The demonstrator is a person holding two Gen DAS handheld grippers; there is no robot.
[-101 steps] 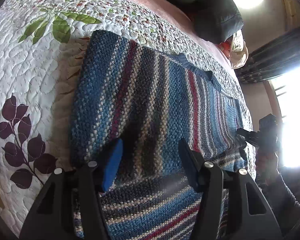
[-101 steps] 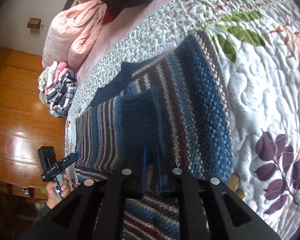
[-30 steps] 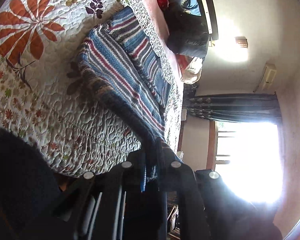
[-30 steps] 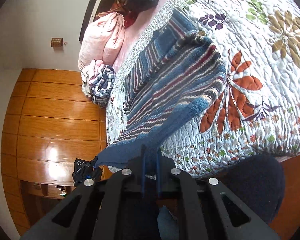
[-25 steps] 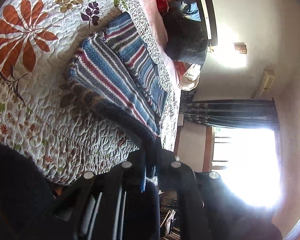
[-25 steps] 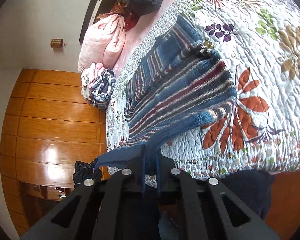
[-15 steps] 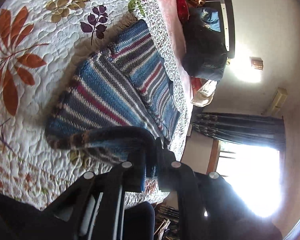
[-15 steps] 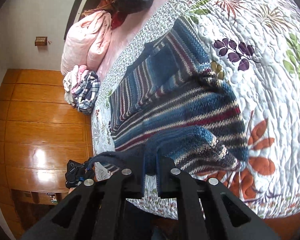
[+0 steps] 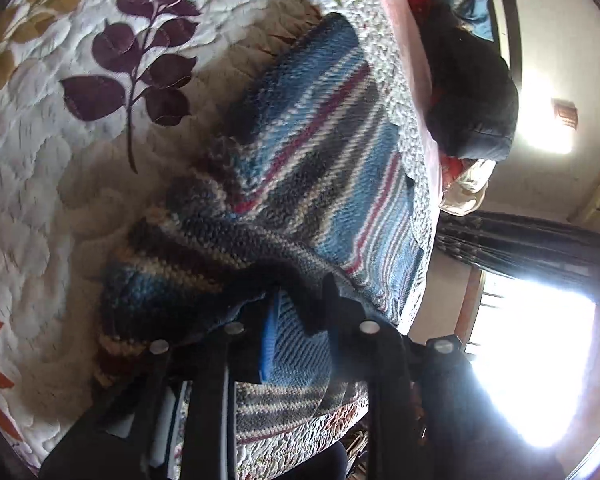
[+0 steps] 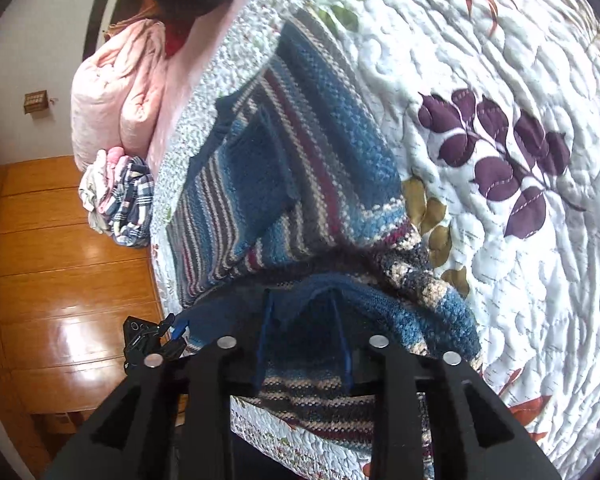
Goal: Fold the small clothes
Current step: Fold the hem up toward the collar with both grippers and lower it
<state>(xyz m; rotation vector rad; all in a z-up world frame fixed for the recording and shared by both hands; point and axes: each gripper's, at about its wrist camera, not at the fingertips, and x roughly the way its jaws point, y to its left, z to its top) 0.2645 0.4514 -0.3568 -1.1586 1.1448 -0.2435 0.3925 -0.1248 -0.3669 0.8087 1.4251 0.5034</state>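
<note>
Your striped sweater (image 9: pixel 308 168) lay on the bed's floral quilt (image 9: pixel 40 168), close to the bed's near edge. Its lower part was doubled up over the rest, making a thick, rumpled fold across the middle. A sleeve (image 10: pixel 256 176) lay folded over its chest.

Your left tongs (image 9: pixel 300 308) stood apart over the folded hem, with knit between the fingers; a blue pad (image 9: pixel 269 340) showed on one finger. I cannot tell whether the hem touched either finger.

Your right tongs (image 10: pixel 302 332) were also apart, above the same folded edge, with dark blue hem ribbing draped loosely between the fingers. In the right wrist view, the left tongs appeared small at the bed's edge, over the wooden floor (image 10: pixel 60 280).

Further up the bed sat a pink duvet (image 10: pixel 116 92), a pile of clothes (image 10: pixel 116 196) and a dark bundle (image 9: pixel 472 92). A bright window (image 9: pixel 532 364) glared to the right.
</note>
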